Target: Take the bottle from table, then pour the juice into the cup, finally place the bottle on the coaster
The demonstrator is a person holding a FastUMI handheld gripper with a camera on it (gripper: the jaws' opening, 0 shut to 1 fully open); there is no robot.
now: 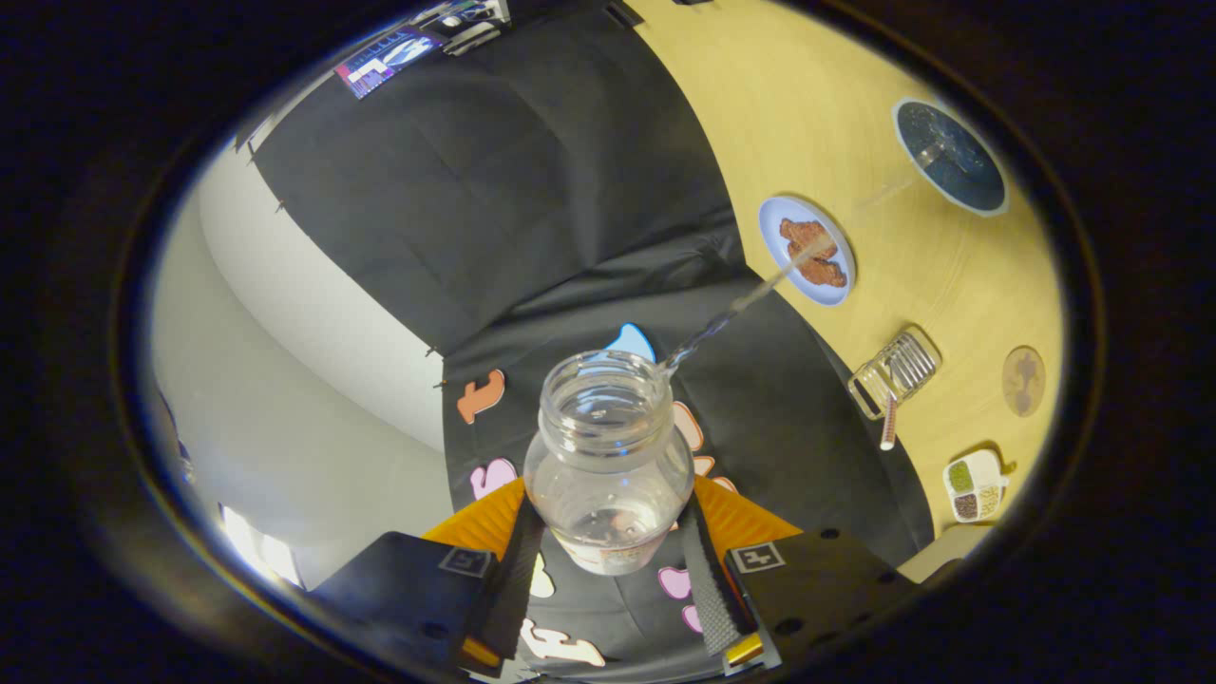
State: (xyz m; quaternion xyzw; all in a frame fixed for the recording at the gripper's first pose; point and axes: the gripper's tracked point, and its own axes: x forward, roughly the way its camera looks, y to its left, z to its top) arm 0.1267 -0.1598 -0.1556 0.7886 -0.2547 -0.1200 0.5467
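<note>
Pale yellow wooden table [817, 104] tilted in view because the gripper is rolled over for the pour. Clear, round-bodied plastic bottle [608, 456], cap off, is clamped between both fingers of the gripper [610, 560], jaws closed on its lower body, mouth pointing ahead. A thin clear stream [750, 299] leaves the bottle lip and runs toward the dark blue round cup with white rim [950, 157], well beyond the fingers. On the way it crosses the light blue round plate with brown fried pieces [807, 250]. Risk: stream is long and thin, so a small wobble or under-tilt likely drops liquid on the plate or table short of the cup. Grip sits low on a smooth bottle, so it could slip or swing. Small brown round coaster [1023, 380] lies near a clear ribbed glass tray [895, 372] and a small white divided dish [975, 484]; crowded placement could clip them.
</note>
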